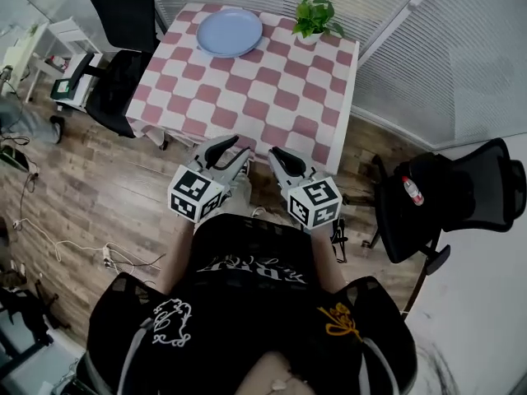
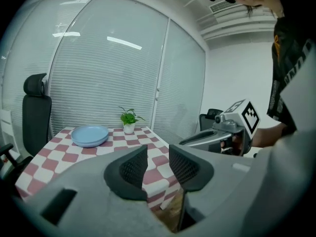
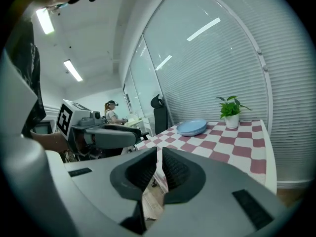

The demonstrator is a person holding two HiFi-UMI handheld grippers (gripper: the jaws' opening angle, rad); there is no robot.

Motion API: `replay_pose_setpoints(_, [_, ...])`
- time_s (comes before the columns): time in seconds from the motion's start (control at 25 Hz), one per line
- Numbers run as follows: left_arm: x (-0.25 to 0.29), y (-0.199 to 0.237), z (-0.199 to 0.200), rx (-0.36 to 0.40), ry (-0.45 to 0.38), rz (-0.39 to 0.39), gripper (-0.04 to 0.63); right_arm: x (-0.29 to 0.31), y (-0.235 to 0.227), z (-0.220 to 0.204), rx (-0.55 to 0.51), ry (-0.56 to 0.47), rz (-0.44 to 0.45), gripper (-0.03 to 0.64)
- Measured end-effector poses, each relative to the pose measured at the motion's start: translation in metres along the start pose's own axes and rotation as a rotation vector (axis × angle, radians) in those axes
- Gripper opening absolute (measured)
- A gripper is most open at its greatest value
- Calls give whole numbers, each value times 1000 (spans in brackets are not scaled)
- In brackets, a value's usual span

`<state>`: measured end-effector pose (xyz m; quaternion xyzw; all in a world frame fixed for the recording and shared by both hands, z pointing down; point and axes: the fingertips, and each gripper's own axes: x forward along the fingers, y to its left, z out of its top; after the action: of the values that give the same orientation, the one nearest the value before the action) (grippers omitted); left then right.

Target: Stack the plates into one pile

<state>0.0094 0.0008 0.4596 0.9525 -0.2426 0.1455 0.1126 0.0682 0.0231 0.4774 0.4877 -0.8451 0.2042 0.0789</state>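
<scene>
I see blue plates piled at upper centre of the checked table. Left gripper released, empty. Right gripper clenched on nothing.

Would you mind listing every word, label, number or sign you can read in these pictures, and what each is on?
Nothing reads clearly.
White lettering on the black shirt: blurred, unreadable.
Label on the bottle on the chair: too small.
Marker cubes on the left gripper and right gripper: square patterns only, no letters.
</scene>
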Motion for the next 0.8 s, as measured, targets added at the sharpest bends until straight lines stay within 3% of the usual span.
replay_pose_setpoints(0.2, [-25, -29, -24, 2, 44, 21, 137, -22, 27, -17, 1, -7, 33, 38])
replay_pose_setpoints(0.44, [-33, -54, -21, -17, 17, 17, 105, -43, 38, -20, -5, -33, 36, 38])
replay_pose_setpoints(0.8, [-61, -56, -21, 21, 8, 18, 97, -38, 63, -19, -42, -40, 35, 38])
